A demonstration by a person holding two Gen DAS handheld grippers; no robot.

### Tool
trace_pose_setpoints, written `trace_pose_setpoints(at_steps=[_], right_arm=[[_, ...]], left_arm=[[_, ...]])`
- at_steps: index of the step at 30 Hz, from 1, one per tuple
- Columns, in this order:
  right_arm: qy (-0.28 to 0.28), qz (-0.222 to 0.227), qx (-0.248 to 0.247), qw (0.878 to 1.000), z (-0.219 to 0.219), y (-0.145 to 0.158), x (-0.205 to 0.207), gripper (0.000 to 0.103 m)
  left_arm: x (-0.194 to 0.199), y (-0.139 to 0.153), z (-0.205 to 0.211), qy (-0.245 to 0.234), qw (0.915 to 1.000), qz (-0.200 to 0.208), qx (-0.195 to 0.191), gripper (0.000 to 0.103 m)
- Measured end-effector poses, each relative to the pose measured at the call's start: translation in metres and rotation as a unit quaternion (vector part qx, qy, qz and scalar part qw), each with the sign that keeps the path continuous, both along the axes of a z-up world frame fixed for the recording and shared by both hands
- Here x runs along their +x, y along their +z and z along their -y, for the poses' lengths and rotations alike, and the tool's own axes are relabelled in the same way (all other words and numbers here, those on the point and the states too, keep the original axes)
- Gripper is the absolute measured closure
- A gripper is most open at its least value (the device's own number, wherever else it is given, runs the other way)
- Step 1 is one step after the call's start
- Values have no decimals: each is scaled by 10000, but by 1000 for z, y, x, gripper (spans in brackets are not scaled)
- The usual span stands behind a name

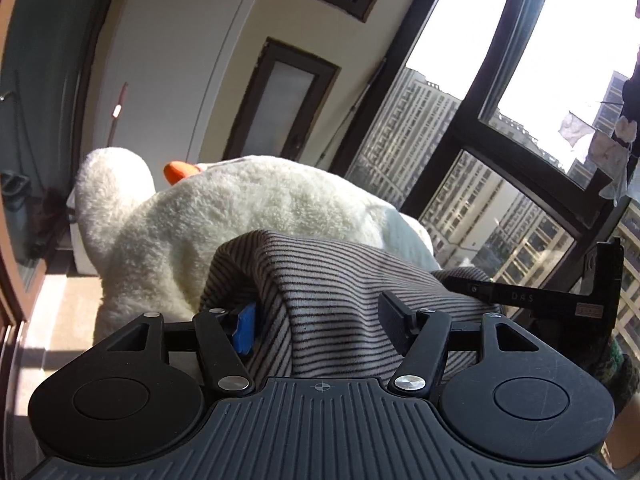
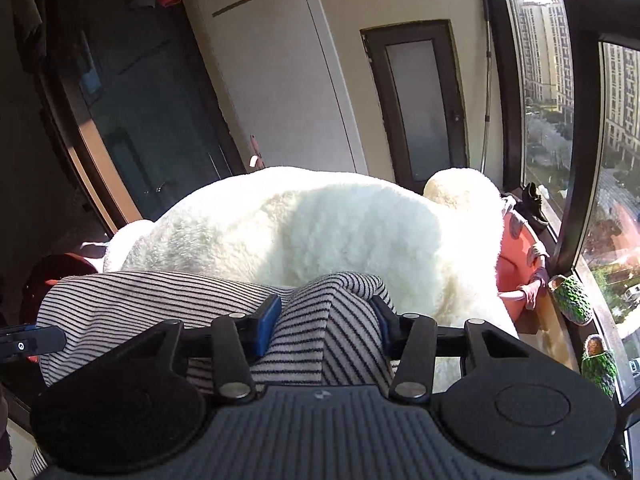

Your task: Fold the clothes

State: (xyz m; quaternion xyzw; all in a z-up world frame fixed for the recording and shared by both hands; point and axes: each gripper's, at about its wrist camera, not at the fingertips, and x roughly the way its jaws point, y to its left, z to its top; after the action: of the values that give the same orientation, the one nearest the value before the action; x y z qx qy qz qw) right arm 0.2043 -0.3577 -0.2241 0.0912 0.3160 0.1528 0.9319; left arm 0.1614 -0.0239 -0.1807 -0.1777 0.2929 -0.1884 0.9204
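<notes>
Striped cloth, a soft garment [image 1: 340,288] with thin dark lines, lies bunched on top of a big white fluffy plush toy [image 1: 240,208]. The left tool [image 1: 320,320] has its two fingers spread wide, with a hump of the cloth between them; I cannot tell if they press it. The right tool [image 2: 326,324] pinches a fold of the same striped garment [image 2: 332,320] between its blue pads [image 2: 266,322]. Tall buildings [image 1: 404,136] show through the window [image 1: 472,120].
</notes>
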Motion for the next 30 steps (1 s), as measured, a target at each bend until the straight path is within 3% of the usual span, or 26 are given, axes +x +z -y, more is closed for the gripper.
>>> trace_pose_setpoints(at_steps=[2,8,9,13,18,20,21,23,27,30], right_arm=[[103,55,-90,9999,4,2,-10,60],[245,-34,-3,9997,12,5,-37,61],[238,-55,42,9997,15,4,-38,61],[94,-103,307,9994,25,10,-29,55],[129,-355,685,9969,30,11,3,43],[250,-542,726,9956,23,2,19,43],[297,-581,717,9953,19,-2,23,43],[372,-570,641,9956,13,-8,28,52],[424,-486,806,9947,19,-11,27,61],[382,-292,835,9953,20,-7,28,66]], left_arm=[[11,5,-2,77,10000,-18,6,12],[49,-9,17,-219,9978,-441,444,10],[52,-12,20,-269,9974,-464,480,11],[48,-17,26,-359,9968,-412,590,37],[29,-18,29,-323,9944,-165,991,38],[31,-16,24,-309,9957,-247,837,29],[35,-16,20,-293,9966,-345,685,17],[43,-19,12,-182,9976,-563,371,15],[51,-24,12,-65,9984,-540,173,35],[58,-18,13,6,9991,-413,120,44]])
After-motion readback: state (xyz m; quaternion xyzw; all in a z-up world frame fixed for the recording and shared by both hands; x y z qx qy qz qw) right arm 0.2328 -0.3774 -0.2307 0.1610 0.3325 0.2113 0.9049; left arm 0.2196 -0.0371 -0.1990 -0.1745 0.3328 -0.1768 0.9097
